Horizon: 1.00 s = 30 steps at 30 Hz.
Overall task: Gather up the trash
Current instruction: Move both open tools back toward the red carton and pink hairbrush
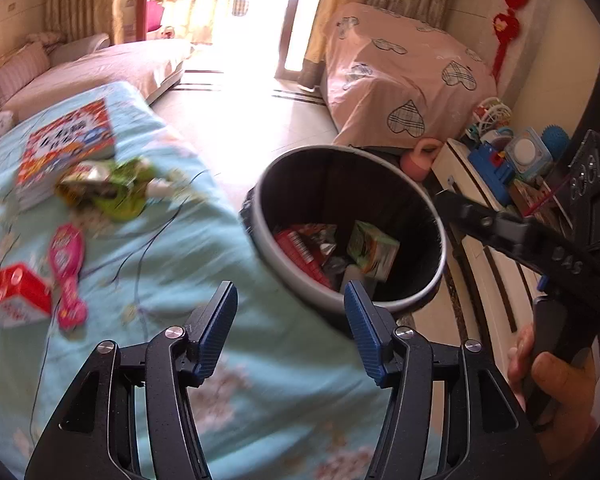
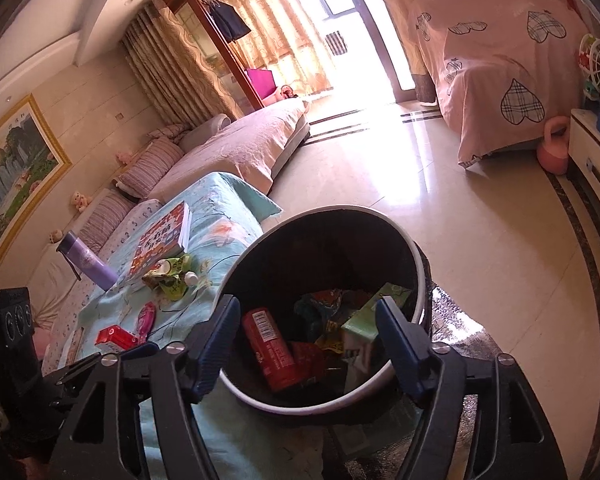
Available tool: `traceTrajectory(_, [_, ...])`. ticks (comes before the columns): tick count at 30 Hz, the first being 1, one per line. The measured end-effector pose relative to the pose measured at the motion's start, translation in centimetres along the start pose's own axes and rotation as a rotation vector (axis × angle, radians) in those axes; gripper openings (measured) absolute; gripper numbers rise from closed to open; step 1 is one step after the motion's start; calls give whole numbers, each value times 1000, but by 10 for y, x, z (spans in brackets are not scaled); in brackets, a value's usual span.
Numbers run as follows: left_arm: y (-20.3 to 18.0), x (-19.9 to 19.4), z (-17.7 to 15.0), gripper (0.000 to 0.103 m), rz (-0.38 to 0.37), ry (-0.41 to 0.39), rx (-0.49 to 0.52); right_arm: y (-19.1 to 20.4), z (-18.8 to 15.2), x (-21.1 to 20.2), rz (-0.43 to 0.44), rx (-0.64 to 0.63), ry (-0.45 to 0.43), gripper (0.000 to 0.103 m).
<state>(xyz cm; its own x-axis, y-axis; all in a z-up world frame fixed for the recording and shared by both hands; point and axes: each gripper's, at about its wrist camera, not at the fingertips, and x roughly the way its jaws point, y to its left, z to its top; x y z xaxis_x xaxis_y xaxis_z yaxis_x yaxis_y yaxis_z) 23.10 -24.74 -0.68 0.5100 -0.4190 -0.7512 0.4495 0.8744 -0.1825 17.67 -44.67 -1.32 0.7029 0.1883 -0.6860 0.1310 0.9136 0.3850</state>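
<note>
Roughly halfway: bin (image 2: pixel 420 280) holds several wrappers; your left gripper (image 1: pixel 290 320) and right gripper (image 2: pixel 308 344) both spread wide, empty. Red carton (image 1: pixel 14 294), pink wrapper (image 1: pixel 66 272), green pouch (image 1: pixel 112 188) left on bedspread (image 1: pixel 260 400).

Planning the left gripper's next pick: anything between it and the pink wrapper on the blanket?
Nothing visible. The left gripper is open and empty over bare blanket; the pink wrapper lies flat to its left, with a red carton beside it, not in the path.
</note>
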Motion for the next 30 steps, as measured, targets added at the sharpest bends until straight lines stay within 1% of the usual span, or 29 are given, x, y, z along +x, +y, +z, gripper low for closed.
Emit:
traceTrajectory(1, [6,-4,-6,57,4,1,-15,4,-2,-3,8,0,-4,87])
traceTrajectory(4, [26,-15,-22,57,35,-4,-60,18,-14,-9,30,-10,-8,96])
traceTrajectory(7, [48,-29,-38,58,59,-7,-113,36,-29,-11,37,-45,2,98])
traceTrajectory(12, [84,-49,-65,63,123,-16,-168,69,-54,-8,69,-92,35,99])
traceTrajectory(17, [121,-65,-85,63,171,-16,-202,99,-77,0,90,-147,68,99])
traceTrajectory(24, [167,-81,-101,63,212,-16,-254,131,-95,16,110,-192,112,99])
traceTrajectory(30, [190,-87,-105,63,223,-16,-250,149,-102,30,124,-213,140,99])
